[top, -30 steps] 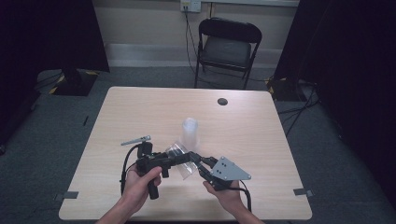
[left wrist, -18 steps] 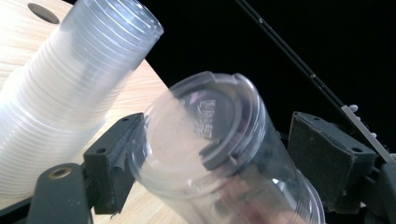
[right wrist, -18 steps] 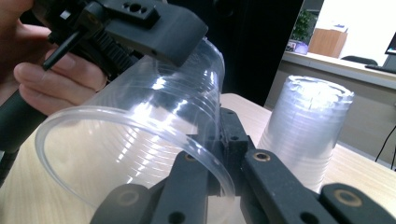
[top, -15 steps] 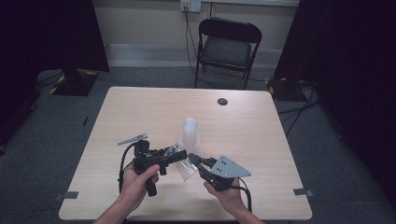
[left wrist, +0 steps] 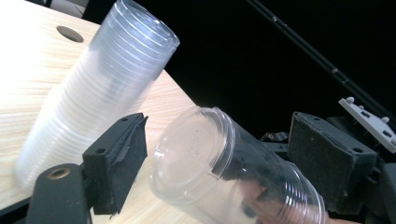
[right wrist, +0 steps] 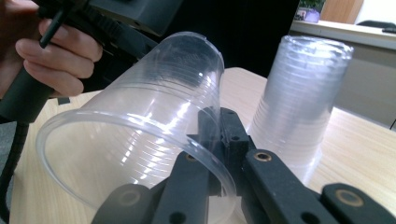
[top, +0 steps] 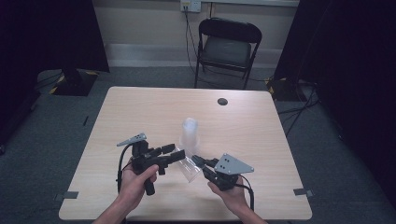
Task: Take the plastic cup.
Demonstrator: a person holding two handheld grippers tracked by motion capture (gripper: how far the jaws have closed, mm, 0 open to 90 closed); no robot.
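The person's forearms are bare, with no sleeves showing. The left hand (top: 135, 179) grips a black pistol-handled gripper (top: 180, 154) of blocky matte plastic; a grey three-cornered plate (top: 131, 139) stands on its rear, and a black cable loops from the body. The right gripper (top: 196, 159) is likewise black, topped by a larger grey triangular plate (top: 230, 164) dotted with small screws. Its linkage arms carry brass-coloured rivets (right wrist: 263, 156). The jaws are black blocks with rough, foam-like pads (left wrist: 122, 156).

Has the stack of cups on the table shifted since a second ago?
No. The stack of cups stands upside down at the same spot, same offset from the table's dark grommet hole in the high view.
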